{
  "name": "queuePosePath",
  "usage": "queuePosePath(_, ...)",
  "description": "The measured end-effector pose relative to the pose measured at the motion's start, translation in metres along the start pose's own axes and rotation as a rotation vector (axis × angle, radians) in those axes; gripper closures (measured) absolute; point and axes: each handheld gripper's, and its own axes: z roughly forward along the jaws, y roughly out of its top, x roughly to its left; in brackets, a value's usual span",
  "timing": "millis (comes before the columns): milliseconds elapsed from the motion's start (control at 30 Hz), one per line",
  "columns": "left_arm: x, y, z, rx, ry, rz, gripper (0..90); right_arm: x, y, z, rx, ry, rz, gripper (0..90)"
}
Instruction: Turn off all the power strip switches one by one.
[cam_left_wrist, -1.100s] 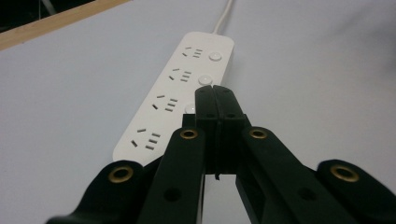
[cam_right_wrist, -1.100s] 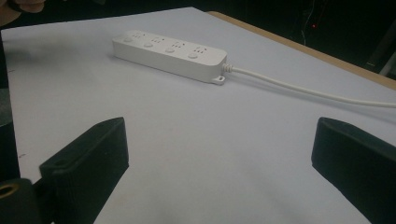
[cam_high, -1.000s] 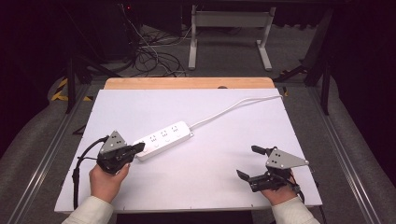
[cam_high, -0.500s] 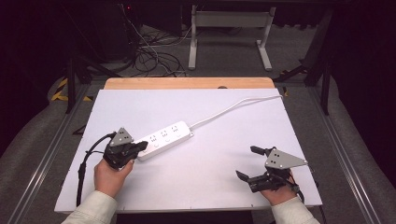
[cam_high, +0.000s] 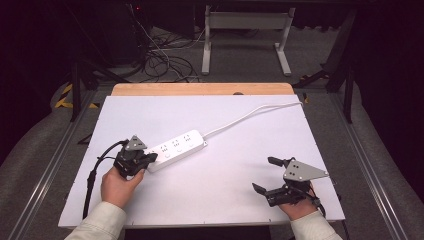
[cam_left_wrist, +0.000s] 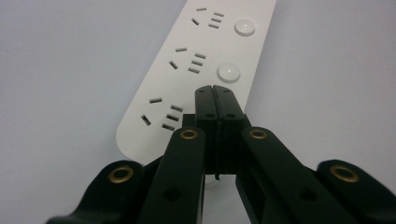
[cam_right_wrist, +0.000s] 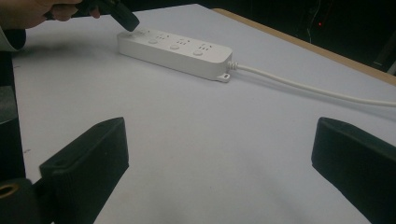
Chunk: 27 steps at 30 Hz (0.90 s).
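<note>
White plastic power strip (cam_high: 177, 147) looks rigid, light and likely to slide. Left gripper (cam_left_wrist: 215, 95), jaws pressed together, hovers at its seven-o'clock end; right gripper (cam_high: 269, 176) gapes wide.

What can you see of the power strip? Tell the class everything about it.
The power strip is white, plastic-looking, long with rounded ends. It has three socket groups, each beside a round button, and a small mounting tab by its white cord. It lies flat, slanted, on the white table. The shut left tongs sit over its near end; contact is unclear.
</note>
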Motion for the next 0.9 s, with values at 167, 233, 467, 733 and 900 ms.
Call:
queuePosePath(167, -0.0011, 0.0007, 0.0023, 0.024, 0.006, 0.011, 90.0, 0.0001, -0.0001, 0.0003, 0.003, -0.001, -0.001, 4.4)
queuePosePath(233, -0.0013, 0.0004, 0.0036, 0.030, -0.001, 0.003, 90.0, 0.0001, 0.0000, 0.0001, 0.004, -0.002, 0.000, 4.4)
queuePosePath(467, -0.0015, 0.0000, 0.0044, 0.037, 0.011, 0.007, 90.0, 0.0002, 0.0001, -0.0002, 0.002, 0.001, -0.003, 4.4)
queuePosePath(733, -0.0034, -0.0009, 0.0063, 0.038, 0.033, 0.016, 90.0, 0.0004, 0.0002, -0.0004, -0.002, 0.000, -0.008, 4.4)
queuePosePath(900, -0.0048, -0.0023, 0.0072, 0.028, 0.031, 0.009, 90.0, 0.0006, 0.0003, -0.0007, -0.002, 0.001, -0.006, 4.4)
